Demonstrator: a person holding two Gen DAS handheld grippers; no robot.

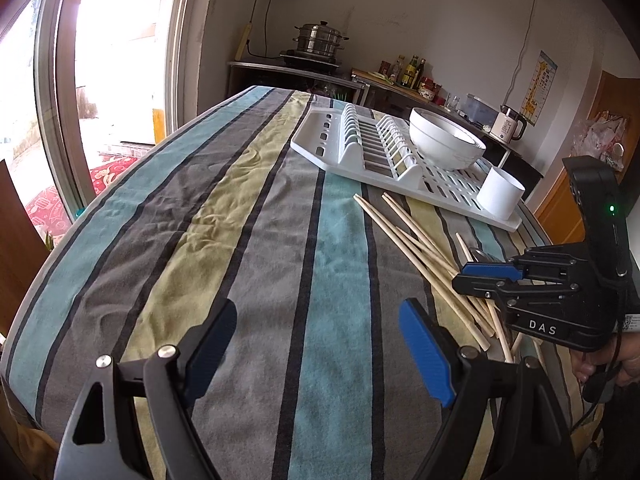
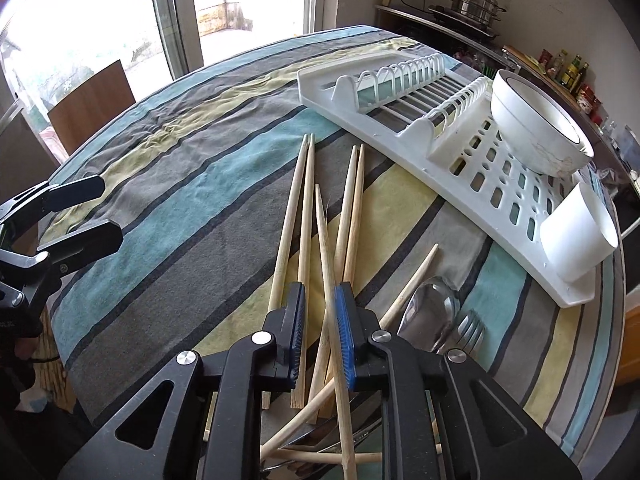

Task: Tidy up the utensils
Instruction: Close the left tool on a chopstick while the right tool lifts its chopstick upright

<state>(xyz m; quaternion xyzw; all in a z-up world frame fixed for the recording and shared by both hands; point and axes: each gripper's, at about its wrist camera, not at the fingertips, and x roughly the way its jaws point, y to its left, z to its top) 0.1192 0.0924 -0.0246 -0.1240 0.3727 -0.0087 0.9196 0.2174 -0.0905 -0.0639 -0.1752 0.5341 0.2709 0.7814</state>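
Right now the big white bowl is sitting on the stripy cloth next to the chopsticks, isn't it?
Not quite. The big white bowl sits on the white dish rack, not on the stripy cloth. The chopsticks are the things lying on the cloth. The right wrist view shows it.

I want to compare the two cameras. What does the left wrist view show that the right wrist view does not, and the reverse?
Only the left wrist view shows the kettle on the far counter and the giraffe poster.

Only the right wrist view shows the fork beside the spoon, and one chopstick lying between the narrowed jaws of the right gripper.

Both show the white dish rack, the bowl, the white cup, the striped cloth, the steamer pot and the left gripper.
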